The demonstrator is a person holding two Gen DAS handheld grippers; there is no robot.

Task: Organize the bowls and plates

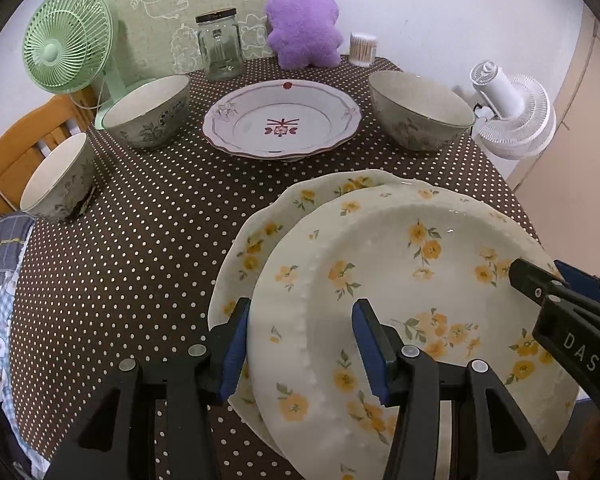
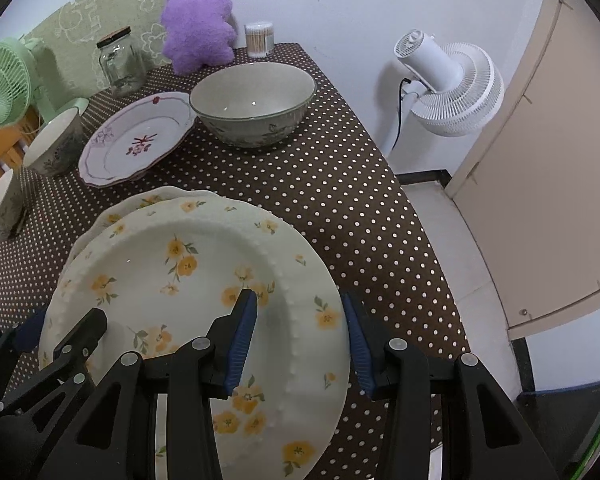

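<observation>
Two tools carry one yellow-flowered plate [image 1: 400, 300] between them, low in both wrist views. The left tool [image 1: 300, 350] straddles the plate's left rim, its blue pads [image 1: 234, 350] partly apart with the beaded edge between them. The right tool [image 2: 300, 342] does the same on the opposite rim, one pad over the plate's inside and one outside, so each tool looks clamped on the rim.

The held plate sits above a second yellow-flowered plate [image 1: 260, 236], whose scalloped edge peeks out on the upper left side; whether the two touch cannot be told. Both lie over the brown polka-dot tabletop [image 1: 140, 240].

Further up the left view, a pink-trimmed plate [image 1: 280, 122] sits centre frame, with a green-patterned bowl [image 1: 148, 110] to its left and another bowl [image 1: 420, 110] to its right. A third bowl [image 1: 56, 178] stands at the left edge.

Along the back stand a green fan [image 1: 66, 40], a glass jar [image 1: 219, 46], a purple plush toy [image 1: 304, 24] and a tub of cotton swabs [image 1: 363, 49]. A white fan [image 2: 448, 88] stands off the tabletop at the right.
</observation>
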